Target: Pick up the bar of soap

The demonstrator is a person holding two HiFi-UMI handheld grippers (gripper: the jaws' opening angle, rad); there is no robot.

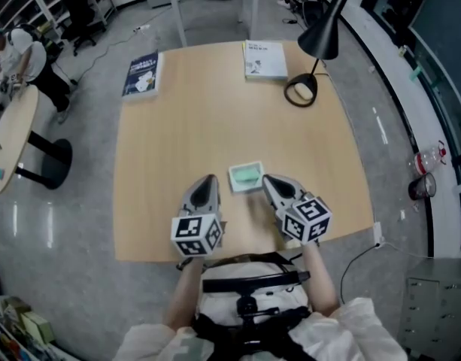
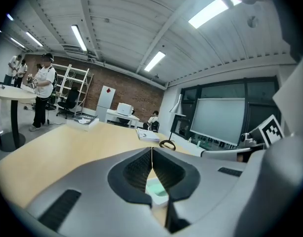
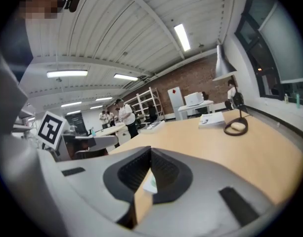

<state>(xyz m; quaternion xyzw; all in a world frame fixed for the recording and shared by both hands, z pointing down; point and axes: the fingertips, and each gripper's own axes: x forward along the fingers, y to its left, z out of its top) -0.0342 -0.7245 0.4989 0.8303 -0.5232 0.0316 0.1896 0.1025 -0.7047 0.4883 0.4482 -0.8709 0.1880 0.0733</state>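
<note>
A pale green bar of soap lies in a shallow white dish near the front middle of the wooden table. My left gripper hovers just left of the dish and my right gripper just right of it, both pointing away from me. Each one's jaws are shut with nothing between them. In the left gripper view the soap shows low behind the shut left gripper. The right gripper view shows a sliver of the dish behind the shut right gripper.
A black desk lamp with its round base stands at the table's far right. A white book lies beside it and a blue book at the far left corner. A round table stands to the left, with people behind.
</note>
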